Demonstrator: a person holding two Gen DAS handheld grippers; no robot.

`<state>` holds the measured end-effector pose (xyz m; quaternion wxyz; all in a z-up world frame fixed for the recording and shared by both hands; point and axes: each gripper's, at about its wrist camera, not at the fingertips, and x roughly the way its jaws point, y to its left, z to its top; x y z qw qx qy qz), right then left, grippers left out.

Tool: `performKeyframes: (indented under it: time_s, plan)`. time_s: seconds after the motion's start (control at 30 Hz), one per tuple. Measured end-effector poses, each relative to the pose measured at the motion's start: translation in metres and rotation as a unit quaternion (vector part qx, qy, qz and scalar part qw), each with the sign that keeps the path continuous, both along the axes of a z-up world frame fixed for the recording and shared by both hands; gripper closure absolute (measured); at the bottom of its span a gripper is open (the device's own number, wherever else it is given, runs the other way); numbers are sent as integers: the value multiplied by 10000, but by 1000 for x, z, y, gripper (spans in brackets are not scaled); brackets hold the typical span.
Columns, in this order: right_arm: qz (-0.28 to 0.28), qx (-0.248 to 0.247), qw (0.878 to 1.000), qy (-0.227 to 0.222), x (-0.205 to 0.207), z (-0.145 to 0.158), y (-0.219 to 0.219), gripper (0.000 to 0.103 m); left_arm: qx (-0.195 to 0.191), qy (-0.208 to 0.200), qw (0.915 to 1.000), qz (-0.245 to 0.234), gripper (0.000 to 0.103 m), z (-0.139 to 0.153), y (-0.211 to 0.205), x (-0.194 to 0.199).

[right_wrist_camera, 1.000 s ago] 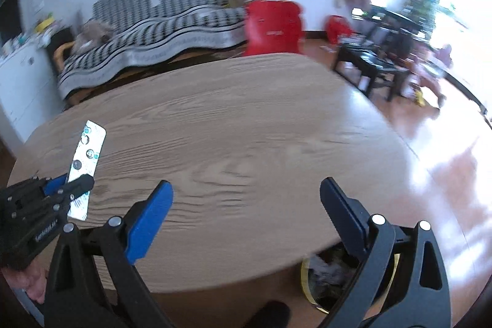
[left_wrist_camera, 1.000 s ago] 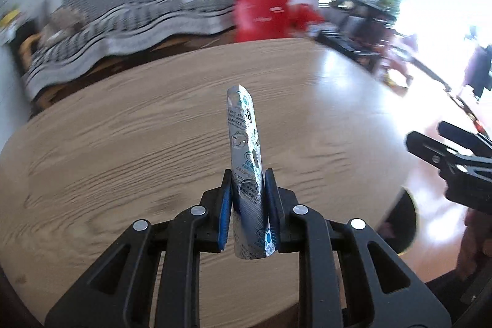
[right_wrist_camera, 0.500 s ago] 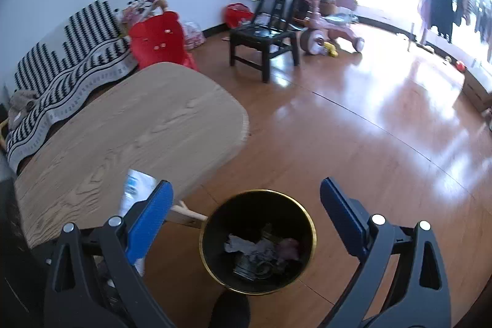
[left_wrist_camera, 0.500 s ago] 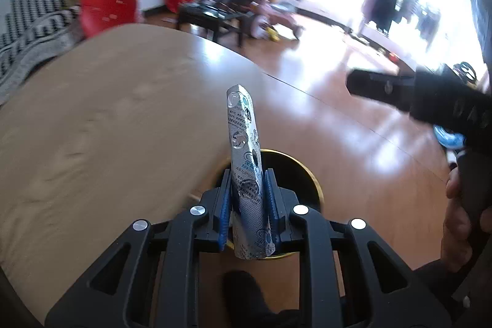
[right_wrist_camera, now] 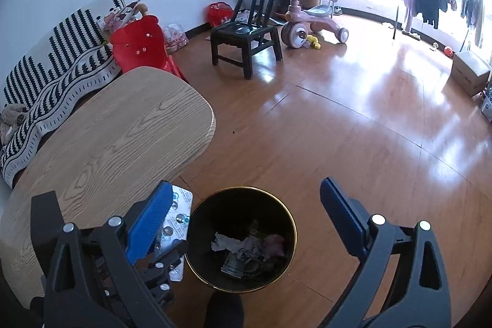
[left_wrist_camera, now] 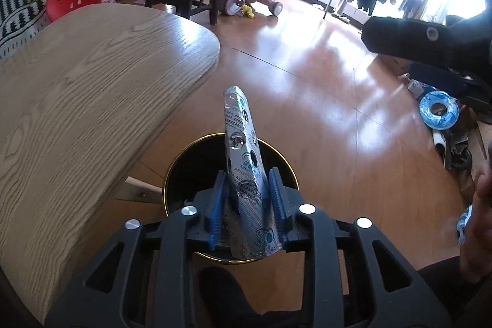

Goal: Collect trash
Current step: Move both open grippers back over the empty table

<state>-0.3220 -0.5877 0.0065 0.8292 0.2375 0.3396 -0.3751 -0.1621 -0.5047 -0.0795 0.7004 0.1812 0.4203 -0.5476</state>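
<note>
- While my left gripper (left_wrist_camera: 247,205) sits over the trash bin (right_wrist_camera: 196,215), its jaws have just been opening; the blister pack (left_wrist_camera: 243,174) stands between the pads, leaning on the right one, no longer clenched.
- Pack hangs over the bin's near-left side, just right of the table (right_wrist_camera: 117,143) edge.
- Right gripper (right_wrist_camera: 246,223) spread wide, empty, above the bin.
- Risk: pack clips the gold rim and lands on the floor, or sticks to the pad.

Shiny foil blister pack (left_wrist_camera: 246,174), matt wood-grain table (left_wrist_camera: 77,112), glossy wooden floor (right_wrist_camera: 338,128).
</note>
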Motion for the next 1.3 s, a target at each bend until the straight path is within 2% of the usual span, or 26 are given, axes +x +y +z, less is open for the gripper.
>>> performKeyframes:
  time_s: [0.07,0.1,0.13,0.23,0.33,0.43,0.57,0.7,0.77,0.8,0.87,0.93,1.0,1.07,1.13,1.2,1.3]
  plan:
    - [-26,-27,10000,-2,-2,0,-1,10,1,3,10000,-33,61,1,-3,5]
    - [-62,-25,10000,-9,-3,0,-2,10,-7,0,10000,-31,47,2,-2,5]
    - [-74,-8,10000,-18,-1,-1,-2,10,-50,-16,10000,-11,40,4,0,5]
    - [-83,5,10000,-10,0,-1,-1,10,-142,-80,9999,33,32,12,3,7]
    - [-24,-17,10000,-15,6,1,3,10,-225,-91,9997,106,30,21,12,11]
    - [98,-27,9999,-86,17,5,10,10,-311,-234,9988,294,20,36,32,18]
    - [432,8,9989,-163,49,9,26,10,-392,-614,9940,815,14,63,79,43]
    - [1142,-51,9933,-162,110,11,67,10,-315,-971,9819,1596,11,88,146,82]
    - [1457,-14,9892,-170,137,11,88,10,-125,-1207,9682,2190,11,97,194,108]
    - [1717,-33,9851,-131,157,12,107,10,-84,-1264,9640,2337,10,100,206,115]
    - [2196,-92,9755,-102,190,14,143,10,83,-1424,9464,2898,10,105,255,138]
    - [2615,-212,9650,-45,217,15,178,10,115,-1468,9313,3331,10,109,296,153]
    - [2997,-269,9537,-16,241,14,212,10,167,-1512,9125,3798,10,112,341,167]
    - [3283,-234,9443,48,262,10,241,10,294,-1637,8936,4170,10,112,374,177]
    - [3605,-247,9324,49,281,9,274,10,356,-1688,8795,4435,10,112,403,182]
    - [3838,-329,9228,84,297,7,301,10,334,-1566,8706,4652,10,110,430,186]
    - [4037,-333,9142,144,312,1,327,10,296,-1504,8617,4836,10,109,455,188]
